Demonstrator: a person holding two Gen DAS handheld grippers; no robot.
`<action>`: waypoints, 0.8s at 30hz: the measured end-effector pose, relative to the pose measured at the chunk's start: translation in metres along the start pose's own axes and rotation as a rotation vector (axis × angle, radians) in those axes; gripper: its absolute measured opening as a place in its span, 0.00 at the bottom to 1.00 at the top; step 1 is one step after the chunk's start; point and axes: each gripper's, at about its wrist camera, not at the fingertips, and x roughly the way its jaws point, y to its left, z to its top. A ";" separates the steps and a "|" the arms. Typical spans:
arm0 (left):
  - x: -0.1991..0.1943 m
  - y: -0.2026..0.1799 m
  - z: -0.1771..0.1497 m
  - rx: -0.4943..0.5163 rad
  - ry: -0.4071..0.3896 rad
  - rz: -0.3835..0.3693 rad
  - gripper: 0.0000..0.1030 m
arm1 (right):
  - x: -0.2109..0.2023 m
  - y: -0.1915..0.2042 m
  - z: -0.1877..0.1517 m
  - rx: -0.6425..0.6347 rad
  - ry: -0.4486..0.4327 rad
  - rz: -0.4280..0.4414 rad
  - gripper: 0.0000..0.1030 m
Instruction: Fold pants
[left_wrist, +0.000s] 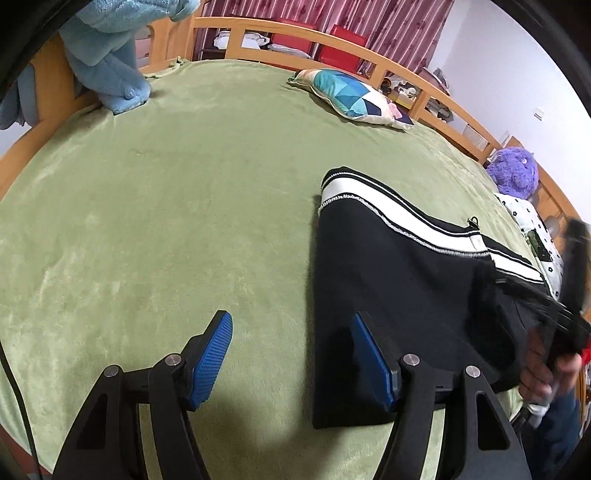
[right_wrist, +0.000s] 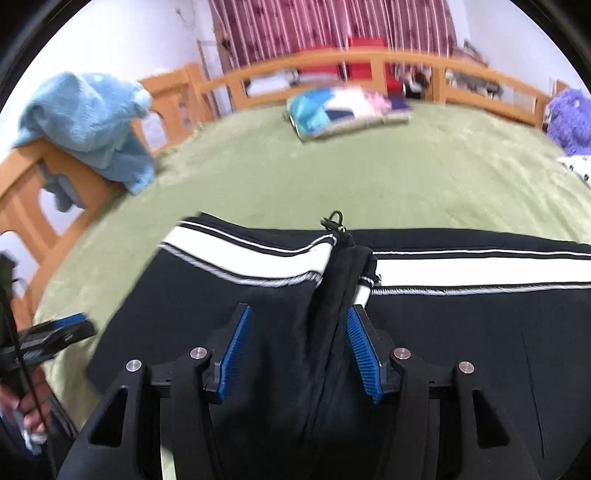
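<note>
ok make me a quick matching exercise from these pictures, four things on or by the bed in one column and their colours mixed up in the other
Things:
1. pants
2. blanket covering the bed
3. soft toy by the rail
4. towel draped over the bed frame

Colours:
A. light blue
B. black with a white stripe
C. purple
D. green

Pairs: 1-B, 2-D, 3-C, 4-A
</note>
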 end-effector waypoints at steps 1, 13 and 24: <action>0.002 0.000 0.002 -0.002 0.002 0.002 0.63 | 0.016 -0.002 0.003 -0.005 0.057 -0.018 0.39; 0.009 -0.002 0.005 0.002 0.019 -0.005 0.63 | 0.014 -0.045 -0.012 0.072 0.089 -0.017 0.44; -0.001 -0.006 0.005 -0.025 -0.008 0.001 0.63 | 0.020 -0.029 -0.025 0.074 0.120 0.054 0.19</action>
